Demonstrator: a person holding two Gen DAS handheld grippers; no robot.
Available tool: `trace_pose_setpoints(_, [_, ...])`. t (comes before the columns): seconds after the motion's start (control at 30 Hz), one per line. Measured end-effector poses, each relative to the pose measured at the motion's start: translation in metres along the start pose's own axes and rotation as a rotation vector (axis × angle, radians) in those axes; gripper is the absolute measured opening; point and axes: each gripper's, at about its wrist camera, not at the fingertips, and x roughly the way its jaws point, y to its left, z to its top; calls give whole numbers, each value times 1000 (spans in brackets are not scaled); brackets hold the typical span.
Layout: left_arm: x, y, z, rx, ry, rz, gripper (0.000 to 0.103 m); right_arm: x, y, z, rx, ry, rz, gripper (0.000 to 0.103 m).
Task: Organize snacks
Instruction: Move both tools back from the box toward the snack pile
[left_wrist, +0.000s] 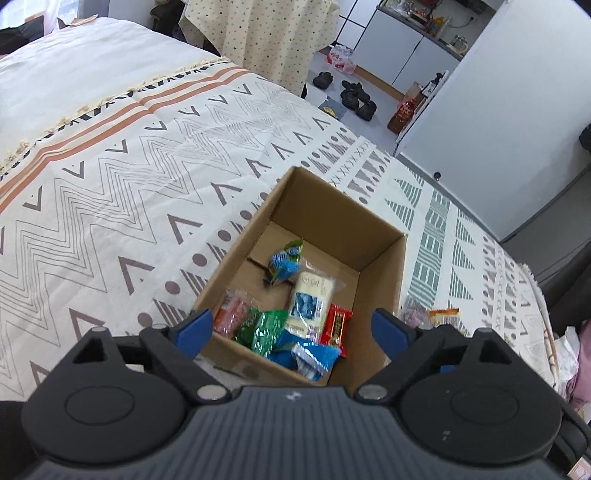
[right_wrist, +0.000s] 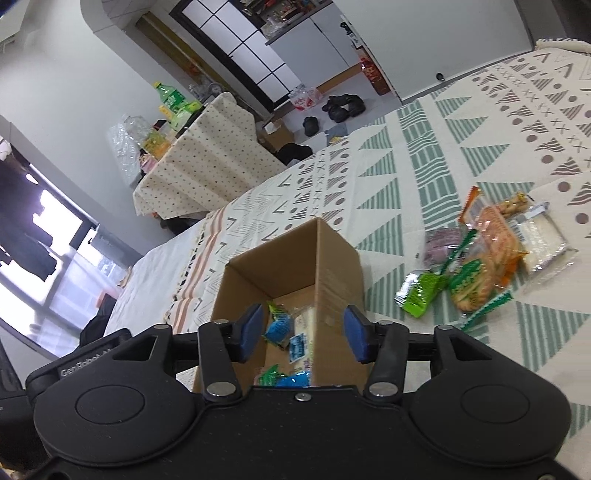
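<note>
Snacks (left_wrist: 295, 314) lie inside an open cardboard box (left_wrist: 373, 280) on the patterned bed cover (left_wrist: 129, 177); in the left wrist view the left gripper (left_wrist: 293, 326) hangs above the box, spread wide and holding nothing. In the right wrist view, the right gripper (right_wrist: 303, 334) is likewise spread and empty over the box (right_wrist: 338, 258), while more loose packets (right_wrist: 476, 258) lie on the bed cover (right_wrist: 424, 173) just beside it.
</note>
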Motion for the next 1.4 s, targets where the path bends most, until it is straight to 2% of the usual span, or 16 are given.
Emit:
trace_pose_setpoints(0.5, [-21,-46,-28,67,-4,24,92,-46,-27,13,67,-40,-14,72])
trace_pose_setpoints(0.73, [-31,-73,-42,99,-46,18,99,-67,-47,18,114,-75,-14,78])
trace_pose_setpoints(0.93, [-29,-92,-53,121,-38,19,103,-76,-66,18,152,-78,-31,84])
trace_pose_setpoints(1.13, [-21,-106,-65,112,-31,-3,103,-88,-86,20,188,-94,-50,95])
trace_pose_setpoints(1.27, [-18,-117,-71,119,-43,16,103,-95,-99,23,212,-108,-56,102])
trace_pose_setpoints(1.4, [-14,-129,-77,150,-56,25,103,-99,-112,27,244,-112,-63,103])
